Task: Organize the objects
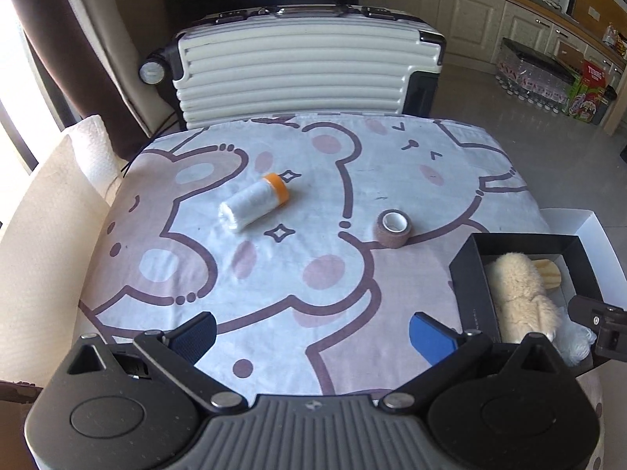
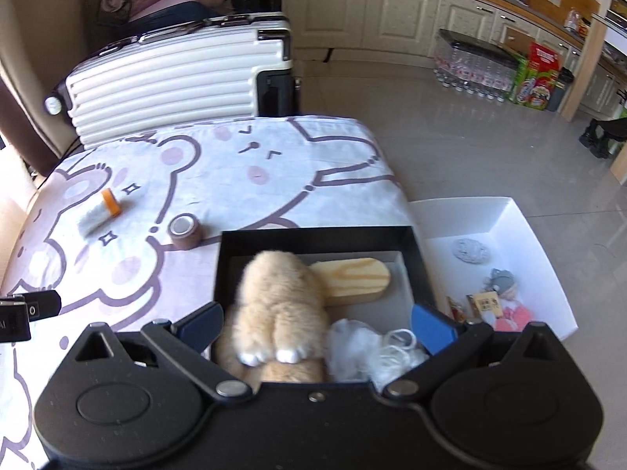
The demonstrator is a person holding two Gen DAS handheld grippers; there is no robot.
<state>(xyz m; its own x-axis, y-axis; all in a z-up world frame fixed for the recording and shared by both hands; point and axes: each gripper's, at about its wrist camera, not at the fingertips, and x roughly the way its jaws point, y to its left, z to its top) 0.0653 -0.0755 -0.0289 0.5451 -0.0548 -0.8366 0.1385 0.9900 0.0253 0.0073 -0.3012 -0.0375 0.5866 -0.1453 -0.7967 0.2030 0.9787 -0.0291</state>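
A white roll with an orange cap point(image 1: 254, 205) lies on the cartoon-print cloth point(image 1: 313, 274), mid table; it also shows in the right wrist view point(image 2: 100, 214). A brown tape roll point(image 1: 395, 228) stands to its right, also seen from the right wrist point(image 2: 186, 231). A black box point(image 2: 231, 266) at the table's right holds a fluffy beige plush toy point(image 2: 280, 297), a wooden board point(image 2: 356, 278) and white stuffing point(image 2: 368, 346). My left gripper point(image 1: 313, 335) is open and empty over the near cloth. My right gripper point(image 2: 317, 325) is open above the box, its fingers either side of the plush.
A white box point(image 2: 525, 227) right of the black box holds a small doll point(image 2: 505, 301) and a grey item point(image 2: 472, 250). A white suitcase point(image 1: 305, 74) stands behind the table. A paper towel roll point(image 1: 96, 149) is at the left edge. Tiled floor lies to the right.
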